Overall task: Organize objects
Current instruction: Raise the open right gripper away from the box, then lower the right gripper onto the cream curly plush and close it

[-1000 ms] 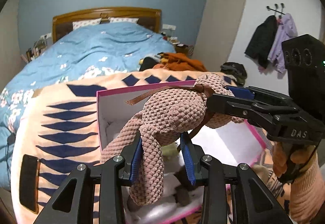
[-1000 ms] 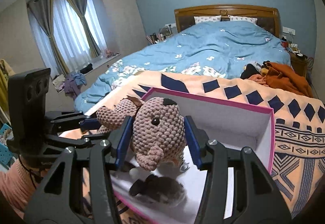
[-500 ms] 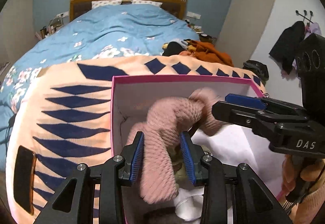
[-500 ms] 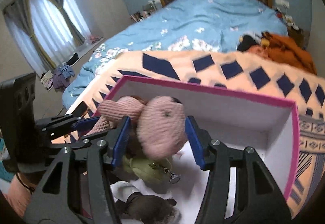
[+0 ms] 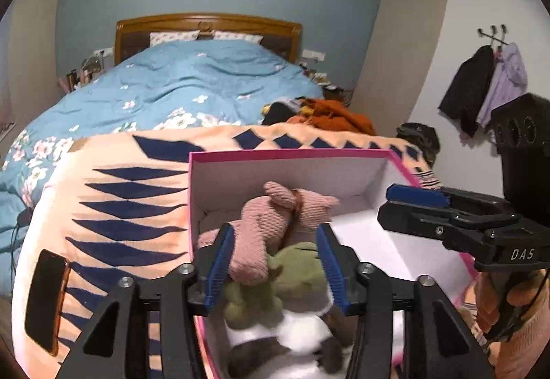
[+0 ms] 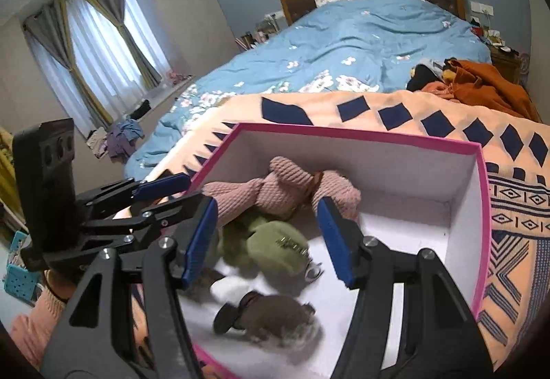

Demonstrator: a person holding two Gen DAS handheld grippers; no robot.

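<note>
Nearest, the left gripper [image 5: 273, 253] is seen with its blue pads spread; the pink knitted toy [image 5: 271, 224] lies between them, touching the left pad and clear of the right one, so it is released. The right gripper [image 6: 268, 234] is likewise spread wide, with nothing clamped between its pads; in the left wrist view it is seen at 3 o'clock, above the right-hand wall of the box.

The pink knitted toy is lodged inside the pink-rimmed box [image 6: 481, 207], toward the box's left side, with one limb reaching the left wall. Directly below it a green plush [image 6: 275, 245] is pressed, and nearer still a brown-and-white plush [image 6: 271, 313] lies on the white floor. The right half of the box floor, at 3 o'clock in the right wrist view, is left unoccupied up to the far and right walls.

The box is set on a peach blanket with navy diamonds [image 5: 113, 193]. A dark phone [image 5: 46, 300] lies flat on the blanket at 8 o'clock, well apart from the box. Beyond, at 12 o'clock, a blue floral duvet [image 5: 192, 87] and a wooden headboard [image 5: 206, 23] are seen; orange clothing [image 6: 481, 83] is heaped at 2 o'clock.
</note>
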